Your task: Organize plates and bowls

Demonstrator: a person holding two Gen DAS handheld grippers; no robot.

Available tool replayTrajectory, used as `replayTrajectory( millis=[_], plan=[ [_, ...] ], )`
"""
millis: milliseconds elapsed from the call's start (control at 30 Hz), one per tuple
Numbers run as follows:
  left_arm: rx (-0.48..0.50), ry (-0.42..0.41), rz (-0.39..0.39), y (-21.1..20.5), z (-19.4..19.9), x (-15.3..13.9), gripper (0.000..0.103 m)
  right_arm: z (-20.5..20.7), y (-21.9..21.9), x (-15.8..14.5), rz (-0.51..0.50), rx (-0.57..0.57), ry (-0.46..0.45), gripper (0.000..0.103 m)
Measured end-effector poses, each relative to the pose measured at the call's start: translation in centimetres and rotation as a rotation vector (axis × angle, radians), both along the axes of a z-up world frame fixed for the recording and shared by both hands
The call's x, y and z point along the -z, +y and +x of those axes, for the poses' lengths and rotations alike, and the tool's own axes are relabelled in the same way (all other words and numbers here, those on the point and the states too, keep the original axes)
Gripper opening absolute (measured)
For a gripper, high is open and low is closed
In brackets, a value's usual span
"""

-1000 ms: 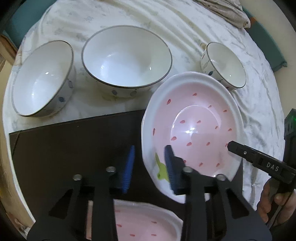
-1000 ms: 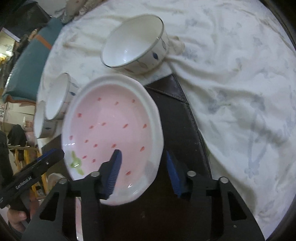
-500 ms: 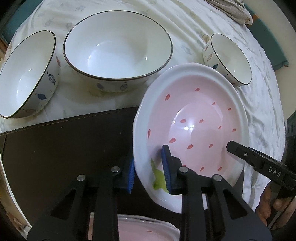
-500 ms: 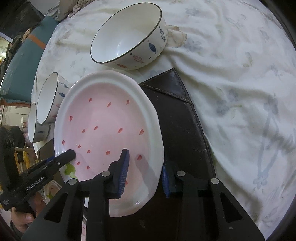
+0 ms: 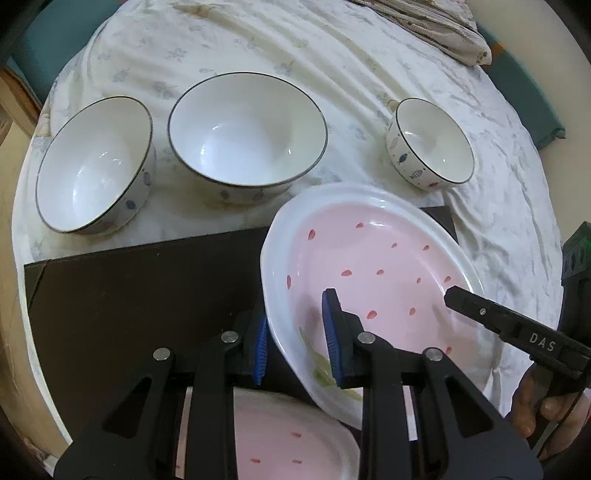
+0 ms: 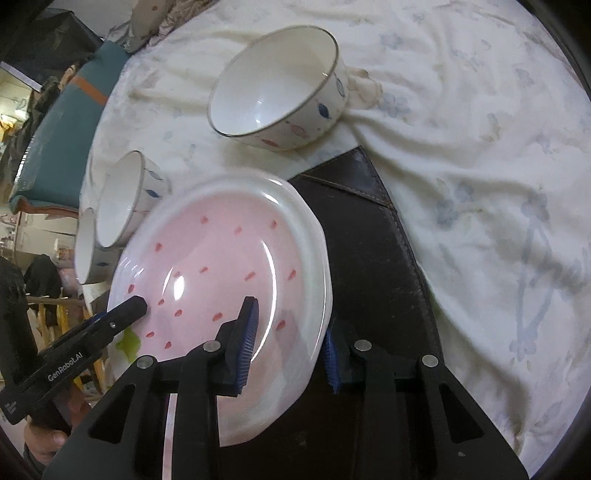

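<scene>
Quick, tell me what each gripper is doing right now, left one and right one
Left gripper: shut on the pink plate's rim.
Right gripper: jaws just closed in, shut on the opposite rim.

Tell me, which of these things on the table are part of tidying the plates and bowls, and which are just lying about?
Part of the job:
strawberry plate, rim gripped on both sides by the left gripper and right gripper
second strawberry plate
large bowl
medium bowl
small bowl

Lying about:
dark mat
floral cloth
folded fabric

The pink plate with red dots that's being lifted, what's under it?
Under the lifted plate lies a dark brown mat, and a second pink plate sits lower down. Whatever the plate hides cannot be seen.
</scene>
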State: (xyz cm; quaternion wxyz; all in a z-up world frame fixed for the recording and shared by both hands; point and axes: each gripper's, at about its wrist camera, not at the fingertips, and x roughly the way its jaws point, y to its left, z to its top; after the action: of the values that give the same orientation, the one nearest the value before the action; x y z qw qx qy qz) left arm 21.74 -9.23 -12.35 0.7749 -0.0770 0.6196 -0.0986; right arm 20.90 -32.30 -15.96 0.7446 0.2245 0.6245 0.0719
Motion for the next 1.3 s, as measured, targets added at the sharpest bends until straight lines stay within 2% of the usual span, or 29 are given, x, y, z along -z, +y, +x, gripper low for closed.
replayTrajectory(
  millis=[200, 467, 667, 867, 1033, 1300],
  plan=[
    [-0.007, -0.017, -0.006, 0.4, -1.5, -1.2, 0.023, -1.2, 0.6, -1.8, 0.025, -0.013, -0.032, 0.034],
    [0.016, -0.098, -0.008, 0.5, -3.4, -4.6, 0.023, -2.5, 1.5, -4.4, -0.003, -0.042, -0.092, 0.034],
    [0.022, -0.128, 0.004, 1.5, -5.2, -6.2, 0.023, -4.6, 2.2, -5.8, 0.006, -0.041, -0.127, 0.035],
    [0.014, -0.151, 0.033, 3.8, -8.3, -7.3, 0.023, -6.6, 4.1, -7.1, 0.025, -0.074, -0.156, 0.035],
    [0.052, -0.190, 0.070, 5.4, -11.1, -8.2, 0.025, -8.4, 6.4, -7.7, 0.039, -0.111, -0.167, 0.035],
    [-0.007, -0.157, 0.057, 10.1, -15.3, -7.3, 0.025, -11.6, 10.5, -7.8, 0.047, -0.208, -0.177, 0.035]
  ],
)
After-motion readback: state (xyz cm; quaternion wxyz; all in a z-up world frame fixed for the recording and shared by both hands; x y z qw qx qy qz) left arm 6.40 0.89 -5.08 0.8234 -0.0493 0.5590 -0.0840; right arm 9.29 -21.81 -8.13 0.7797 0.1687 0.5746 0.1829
